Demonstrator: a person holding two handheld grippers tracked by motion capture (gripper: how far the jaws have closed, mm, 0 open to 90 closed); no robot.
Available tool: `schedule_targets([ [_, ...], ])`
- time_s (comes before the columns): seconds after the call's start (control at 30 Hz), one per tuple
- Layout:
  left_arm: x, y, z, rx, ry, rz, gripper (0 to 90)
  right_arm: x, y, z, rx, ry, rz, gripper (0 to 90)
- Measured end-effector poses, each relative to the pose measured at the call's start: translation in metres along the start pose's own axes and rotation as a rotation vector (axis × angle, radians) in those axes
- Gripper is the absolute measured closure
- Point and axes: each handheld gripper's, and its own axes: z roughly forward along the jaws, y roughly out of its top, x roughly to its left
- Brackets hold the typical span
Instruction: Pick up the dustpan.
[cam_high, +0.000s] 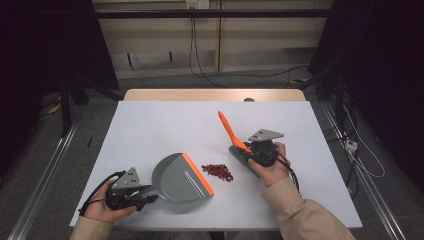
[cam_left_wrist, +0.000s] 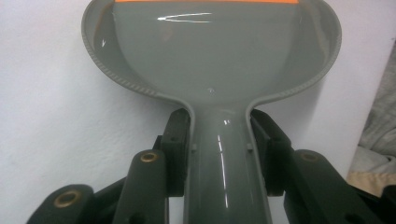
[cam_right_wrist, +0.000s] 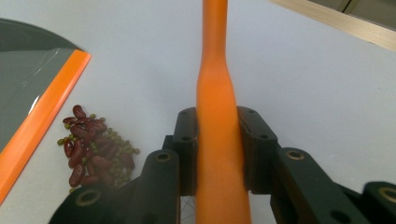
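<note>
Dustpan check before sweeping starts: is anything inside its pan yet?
The dustpan looks empty: bare grey inside, orange lip clear. The beans lie on the table beside that lip. Whatever is beneath the pan is covered.

No readable text, label, brand, number or sign is showing anywhere on the dustpan, the brush or the counter.

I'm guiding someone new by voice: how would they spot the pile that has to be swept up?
Start at the white table and find the grey dustpan near its front edge, held by its handle in the left tongs. Just off the dustpan's orange lip, towards the right tongs, lies a small heap of dark red beans, mixed with tiny green ones: the only loose bits there.
</note>
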Motion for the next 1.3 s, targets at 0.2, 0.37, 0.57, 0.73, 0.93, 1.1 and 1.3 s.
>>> schedule_targets([
  [0.2,-0.002,0.002,0.004,0.001,-0.032,0.001,62.8,0.015,0.002,0.004,-0.006,0.006,-0.027,71.6],
  [0.37,-0.003,0.002,0.005,0.001,-0.034,0.002,62.7,0.018,0.003,0.004,-0.008,-0.006,-0.062,71.1],
  [0.57,-0.004,0.003,0.006,0.001,-0.041,0.007,62.7,0.009,0.001,0.0,0.005,0.036,-0.036,66.6],
  [0.73,-0.006,0.004,0.007,0.004,-0.046,0.012,62.7,0.006,-0.002,-0.005,0.064,0.024,-0.061,66.7],
  [0.93,-0.007,0.005,0.008,0.003,-0.043,0.006,62.7,0.006,-0.004,-0.008,0.073,0.003,-0.048,71.3],
  [1.1,-0.008,0.007,0.01,0.009,-0.051,0.009,62.7,0.024,-0.006,-0.006,0.047,-0.016,-0.05,71.6],
  [1.3,-0.01,0.008,0.013,0.012,-0.06,0.007,62.6,0.041,-0.006,-0.003,0.04,-0.037,-0.066,71.7],
])
